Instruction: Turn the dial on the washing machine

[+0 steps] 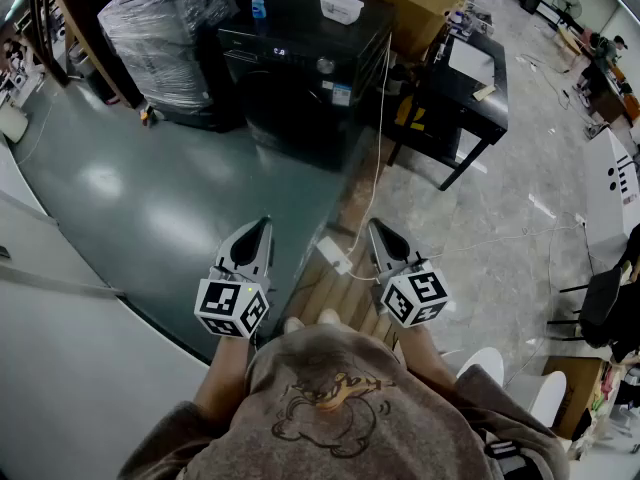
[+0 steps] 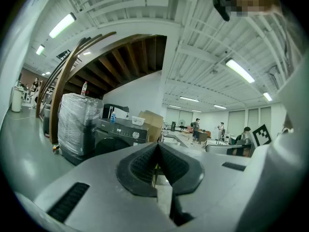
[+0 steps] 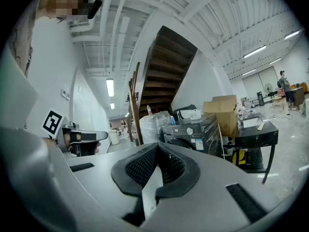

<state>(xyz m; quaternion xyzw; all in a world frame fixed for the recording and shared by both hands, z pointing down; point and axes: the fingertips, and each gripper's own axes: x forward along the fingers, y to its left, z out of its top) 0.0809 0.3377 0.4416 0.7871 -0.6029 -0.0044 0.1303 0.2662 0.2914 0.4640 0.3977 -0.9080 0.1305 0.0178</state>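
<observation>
Both sets of jaws are pressed together with nothing between them, the left gripper (image 1: 262, 226) and the right gripper (image 1: 377, 228) hanging side by side in front of your chest. So the first risk is reaching the machine with closed fingers and only bumping the knob. The washing machine (image 1: 300, 83) stands well apart from you, across the open floor. Its dial (image 1: 325, 65) is a small round knob on the front panel, to the right of the lit display. Neither gripper is near it, so the task looks barely begun. Between you and the machine a white cable (image 1: 378, 158) trails over the floor to a white block (image 1: 335, 255) near your feet. Walk in without looking down and you could snag it. The black table (image 1: 470, 93) sits just beside the machine on the right, which leaves the right gripper little room. A blue bottle (image 1: 258, 7) and a clear tub (image 1: 340, 6) rest on the lid, and a high approach could knock them. The dial may also slip if you pinch it off-centre.
</observation>
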